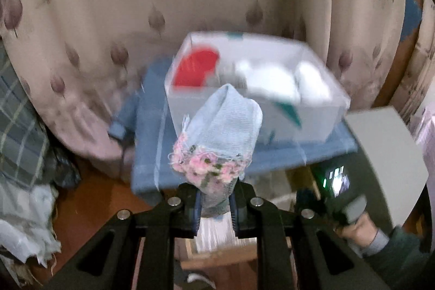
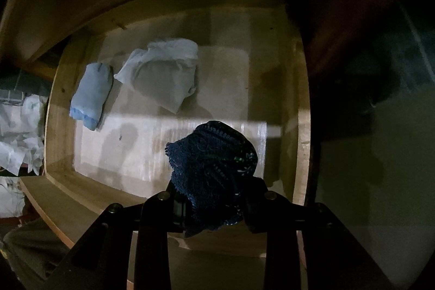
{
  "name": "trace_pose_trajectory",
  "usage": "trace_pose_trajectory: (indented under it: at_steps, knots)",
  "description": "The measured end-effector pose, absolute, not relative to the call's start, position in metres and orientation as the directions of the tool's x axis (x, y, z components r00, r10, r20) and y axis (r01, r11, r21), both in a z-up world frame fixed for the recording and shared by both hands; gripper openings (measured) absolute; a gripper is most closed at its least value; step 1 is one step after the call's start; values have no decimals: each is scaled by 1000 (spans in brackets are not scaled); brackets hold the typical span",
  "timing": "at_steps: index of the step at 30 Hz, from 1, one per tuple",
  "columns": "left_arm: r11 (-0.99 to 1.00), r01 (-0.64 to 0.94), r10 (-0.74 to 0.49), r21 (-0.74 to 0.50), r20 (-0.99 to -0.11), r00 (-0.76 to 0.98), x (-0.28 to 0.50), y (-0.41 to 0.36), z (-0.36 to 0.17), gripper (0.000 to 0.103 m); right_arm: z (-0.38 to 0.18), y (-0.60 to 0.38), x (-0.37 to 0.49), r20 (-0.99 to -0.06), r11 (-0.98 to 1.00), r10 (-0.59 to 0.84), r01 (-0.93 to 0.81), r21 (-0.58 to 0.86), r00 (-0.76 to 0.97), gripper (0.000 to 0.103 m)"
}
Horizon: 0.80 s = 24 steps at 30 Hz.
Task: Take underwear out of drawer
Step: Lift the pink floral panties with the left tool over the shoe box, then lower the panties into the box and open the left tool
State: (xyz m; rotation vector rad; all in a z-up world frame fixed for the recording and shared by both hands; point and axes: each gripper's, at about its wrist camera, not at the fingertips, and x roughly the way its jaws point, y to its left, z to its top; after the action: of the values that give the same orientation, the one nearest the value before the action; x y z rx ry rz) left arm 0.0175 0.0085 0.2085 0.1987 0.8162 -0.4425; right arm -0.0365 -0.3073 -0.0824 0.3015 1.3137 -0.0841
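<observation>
My left gripper (image 1: pixel 215 204) is shut on a pale blue piece of underwear (image 1: pixel 223 121) with a pink flowered edge, held up in the air before a white box (image 1: pixel 312 124). My right gripper (image 2: pixel 214 211) is shut on a dark blue knitted piece of underwear (image 2: pixel 214 167) and points down into the open wooden drawer (image 2: pixel 301 127). On the drawer's floor lie a light blue folded piece (image 2: pixel 91 95) at the left and a white piece (image 2: pixel 165 72) beside it. A hand (image 1: pixel 359 230) holds the right gripper's body at the lower right of the left wrist view.
The white box holds a red item (image 1: pixel 195 69) and white items (image 1: pixel 272 78), and stands on a blue cloth-covered surface (image 1: pixel 152 154). A leaf-patterned curtain (image 1: pixel 108 18) hangs behind. Crumpled white fabric (image 2: pixel 19 143) lies left of the drawer. A grey panel (image 1: pixel 386 154) stands at the right.
</observation>
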Motion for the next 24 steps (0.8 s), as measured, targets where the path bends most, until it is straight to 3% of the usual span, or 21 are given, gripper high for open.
trace_pose_trajectory:
  at_steps: [9, 24]
  knots:
    - [914, 403, -316, -37, -688, 653, 107, 0, 282, 17, -83, -307, -34, -960, 956, 117, 234, 178, 252, 27]
    - [920, 389, -258, -38, -807, 531, 193, -44, 200, 17, -83, -308, -32, -953, 944, 160, 242, 224, 257, 27]
